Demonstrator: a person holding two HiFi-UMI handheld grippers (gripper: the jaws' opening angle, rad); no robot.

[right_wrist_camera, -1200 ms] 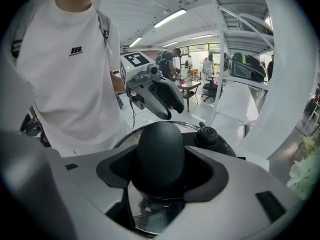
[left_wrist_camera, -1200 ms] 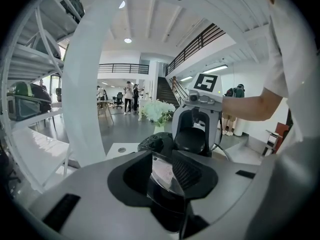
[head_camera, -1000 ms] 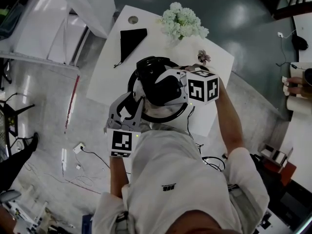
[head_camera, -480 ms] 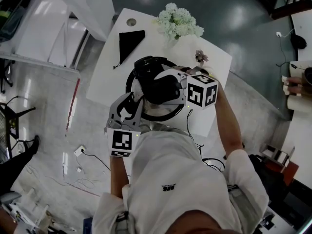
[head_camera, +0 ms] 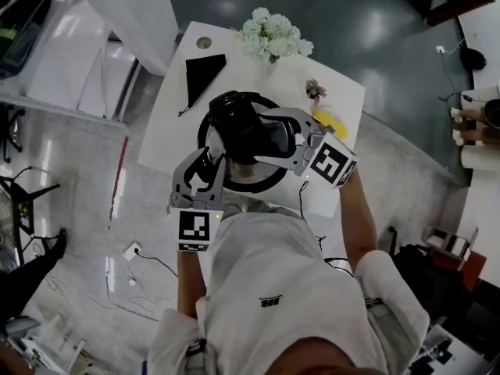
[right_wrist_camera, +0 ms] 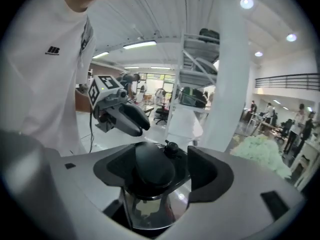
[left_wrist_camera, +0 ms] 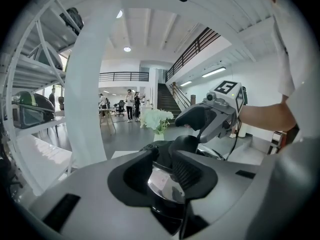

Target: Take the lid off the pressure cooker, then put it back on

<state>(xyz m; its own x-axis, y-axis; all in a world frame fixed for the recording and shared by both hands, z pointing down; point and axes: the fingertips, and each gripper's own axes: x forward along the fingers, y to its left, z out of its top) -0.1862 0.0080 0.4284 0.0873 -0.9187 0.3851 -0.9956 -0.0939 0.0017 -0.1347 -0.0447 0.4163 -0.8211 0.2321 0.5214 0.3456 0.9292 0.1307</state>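
— Where is the round steel pressure cooker [left_wrist_camera: 162,181]?

— In the middle of the white square table [head_camera: 176,119], with its lid [head_camera: 262,180] seated on it. A bunch of white flowers [head_camera: 272,33] stands at the far edge. A black triangular cloth [head_camera: 201,73] lies far left, and a small yellow object [head_camera: 330,123] lies to the right.

— What is the left gripper [left_wrist_camera: 162,169] doing?

— It comes in from the near left, its jaws drawn close on the cooker's near-left side. The shiny wall shows in the narrow gap between the pads, and they seem to clamp there.

— And the right gripper [right_wrist_camera: 167,171]?

— It reaches in from the right, over the lid. Its jaws have just been opening and stand wide apart. The lid's black domed handle [right_wrist_camera: 152,171] sits between them, with a clear gap on its right side, so the pads are not pressing it.
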